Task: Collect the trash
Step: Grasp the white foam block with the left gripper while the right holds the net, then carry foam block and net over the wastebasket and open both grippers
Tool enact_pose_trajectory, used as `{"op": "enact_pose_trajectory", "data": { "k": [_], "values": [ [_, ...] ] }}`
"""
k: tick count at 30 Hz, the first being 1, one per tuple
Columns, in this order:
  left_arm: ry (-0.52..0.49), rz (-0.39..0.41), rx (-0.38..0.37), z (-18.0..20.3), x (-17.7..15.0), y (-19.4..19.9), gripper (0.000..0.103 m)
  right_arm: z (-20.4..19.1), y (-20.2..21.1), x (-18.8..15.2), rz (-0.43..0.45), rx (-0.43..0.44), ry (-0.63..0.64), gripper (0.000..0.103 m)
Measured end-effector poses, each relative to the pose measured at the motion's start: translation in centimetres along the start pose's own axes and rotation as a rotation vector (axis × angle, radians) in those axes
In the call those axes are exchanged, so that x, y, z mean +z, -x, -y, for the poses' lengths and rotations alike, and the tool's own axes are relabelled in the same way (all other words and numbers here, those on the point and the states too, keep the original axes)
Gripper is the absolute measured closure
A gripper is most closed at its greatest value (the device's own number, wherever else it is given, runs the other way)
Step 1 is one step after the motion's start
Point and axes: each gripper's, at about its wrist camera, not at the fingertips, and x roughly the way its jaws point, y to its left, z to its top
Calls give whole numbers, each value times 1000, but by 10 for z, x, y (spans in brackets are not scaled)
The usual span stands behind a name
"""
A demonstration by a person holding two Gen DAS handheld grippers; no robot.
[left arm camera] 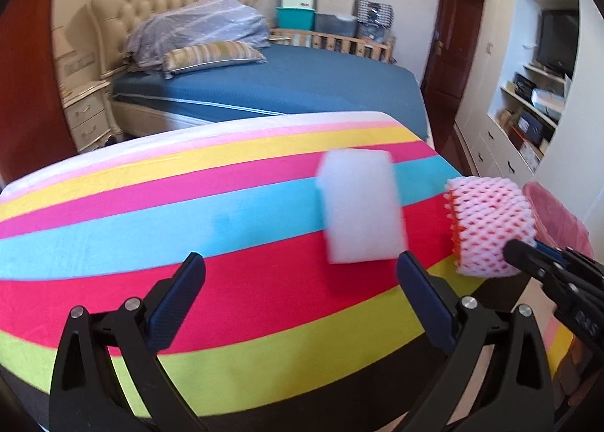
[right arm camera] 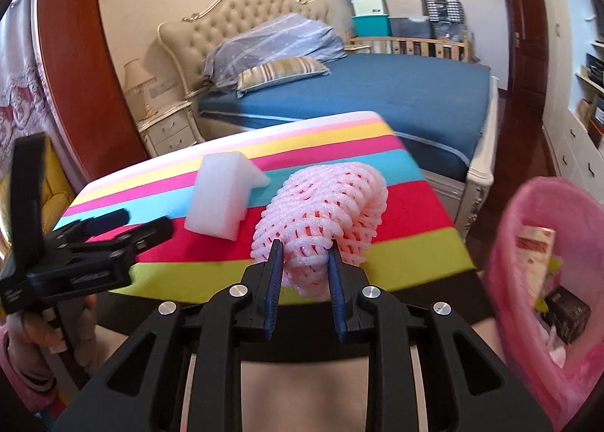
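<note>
The pink foam net sleeve [right arm camera: 324, 213] is pinched at its near end between the two blue pads of the right tool [right arm camera: 304, 262], whose jaws are drawn close together on it; the rest of the sleeve bulges forward and upward from the fingertips, above the red and green stripes of the striped surface [right arm camera: 415, 243]. In the left wrist view the same sleeve [left arm camera: 490, 224] shows at the right edge of the surface, with the right tool [left arm camera: 536, 258] gripping it from the right side.

Just to the left of the sleeve and a little farther from the right tool, a white foam block [right arm camera: 222, 198] rests on the surface across the blue and red stripes. From the left wrist view the block [left arm camera: 358, 205] sits ahead of the left tool [left arm camera: 300, 262] and toward its right finger, blurred, and not between the pads. The left tool is spread wide with nothing between its fingers; in the right wrist view it [right arm camera: 124, 224] appears at the left, low over the red stripe near the block.

To the right of the right tool and below the surface's edge stands a pink trash bin [right arm camera: 528, 205] lined with a pink bag, holding a carton and a dark box. Beyond the surface lies a bed [right arm camera: 396, 92] with a blue sheet.
</note>
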Motion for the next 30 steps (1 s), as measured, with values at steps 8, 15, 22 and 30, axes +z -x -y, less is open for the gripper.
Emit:
{"op": "enact_pose_trajectory", "data": {
  "k": [8,15,22,30],
  "values": [
    [-43,-97,33,34,22,-55,6,-7,20,-20,3,-34,14,80],
    [-23,-138,-23,29,27,-71,53,-12,19,-21,9,-52,0,80],
    [-49,-60,-60,22,11,-45,53,-10,15,-21,-3,-62,-4,80],
    [-81,-25,-72,26,-12,-16,53,-14,13,-22,-7,-89,3,80]
  ]
}}
